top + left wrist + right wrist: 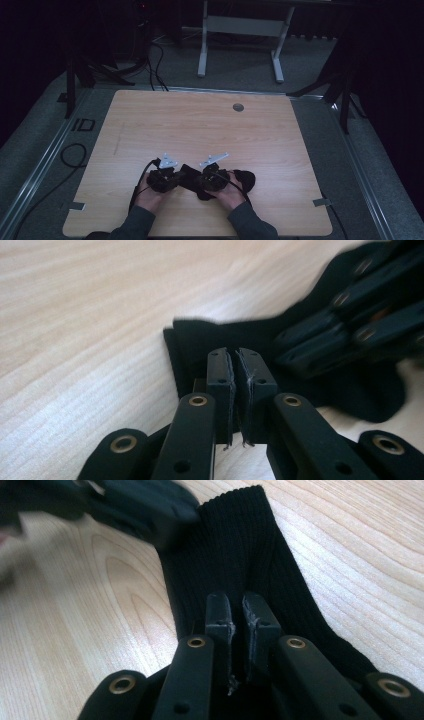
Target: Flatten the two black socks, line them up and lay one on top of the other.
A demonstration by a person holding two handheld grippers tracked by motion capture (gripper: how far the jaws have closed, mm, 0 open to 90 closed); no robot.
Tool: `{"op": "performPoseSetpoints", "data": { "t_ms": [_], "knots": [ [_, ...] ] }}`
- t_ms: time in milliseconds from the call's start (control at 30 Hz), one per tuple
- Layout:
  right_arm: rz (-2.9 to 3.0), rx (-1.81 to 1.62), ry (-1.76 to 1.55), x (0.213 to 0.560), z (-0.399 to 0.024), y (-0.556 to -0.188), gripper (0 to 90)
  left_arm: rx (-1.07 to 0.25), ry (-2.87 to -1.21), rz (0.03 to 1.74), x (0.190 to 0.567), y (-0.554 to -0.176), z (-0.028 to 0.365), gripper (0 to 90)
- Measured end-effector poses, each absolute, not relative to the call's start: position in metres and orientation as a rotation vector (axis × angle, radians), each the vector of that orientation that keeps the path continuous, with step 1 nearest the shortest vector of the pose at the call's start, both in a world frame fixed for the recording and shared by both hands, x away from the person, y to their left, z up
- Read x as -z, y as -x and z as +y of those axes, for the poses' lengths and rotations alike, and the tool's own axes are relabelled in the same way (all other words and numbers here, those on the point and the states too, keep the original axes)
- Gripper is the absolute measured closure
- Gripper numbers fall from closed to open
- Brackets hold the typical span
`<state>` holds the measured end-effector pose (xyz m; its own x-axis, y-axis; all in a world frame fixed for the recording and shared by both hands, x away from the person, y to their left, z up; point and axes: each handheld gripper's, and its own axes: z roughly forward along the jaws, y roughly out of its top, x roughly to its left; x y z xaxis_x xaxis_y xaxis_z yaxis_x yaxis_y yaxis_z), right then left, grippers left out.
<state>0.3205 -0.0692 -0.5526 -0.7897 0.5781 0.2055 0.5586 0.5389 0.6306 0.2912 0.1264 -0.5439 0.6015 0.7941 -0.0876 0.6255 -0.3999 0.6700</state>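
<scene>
Sock [235, 555] | black ribbed knit, flat | wood-grain table [200, 125] | maybe pinched by both grippers

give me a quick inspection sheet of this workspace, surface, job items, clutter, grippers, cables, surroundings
surface: light wood-grain table, with a small round grey fitting near the far edge.
job's things: one black ribbed sock lying flat on the near part of the table, between the two hands.
clutter: nothing seen.
grippers: left gripper with jaws nearly together over the sock's edge; whether fabric is pinched cannot be told. right gripper with jaws close together, low over the ribbed fabric; grip unclear.
cables: black cable trailing from the left gripper; a black cable loop on the floor at left.
surroundings: grey carpet, white desk frame beyond the table, dark stands on both sides.
</scene>
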Motion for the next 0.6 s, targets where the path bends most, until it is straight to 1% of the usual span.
{"op": "performPoseSetpoints", "data": {
  "t_ms": [33, 167, 300, 433, 467, 600],
  "knots": [
    [2.732, -1.104, -1.011, 0.553, -0.069, -0.320, 83.0, -0.334, -2.183, 1.121, 0.548, -0.292, 0.124, 85.7],
    [2.743, -1.098, -1.009, 0.552, -0.069, -0.321, 81.6, -0.358, -2.199, 1.113, 0.548, -0.291, 0.121, 88.0],
    [2.715, -1.089, -0.995, 0.543, -0.072, -0.317, 74.0, -0.352, -2.197, 1.114, 0.549, -0.292, 0.121, 88.9],
    [2.625, -1.131, -0.980, 0.521, -0.090, -0.309, 71.9, -0.349, -2.195, 1.112, 0.549, -0.292, 0.122, 89.0],
    [2.625, -1.131, -0.980, 0.521, -0.090, -0.309, 71.9, -0.349, -2.195, 1.112, 0.549, -0.292, 0.122, 89.0],
    [2.519, -1.092, -1.023, 0.504, -0.123, -0.307, 71.7, -0.343, -2.195, 1.113, 0.549, -0.292, 0.122, 89.0]
  ]
}}
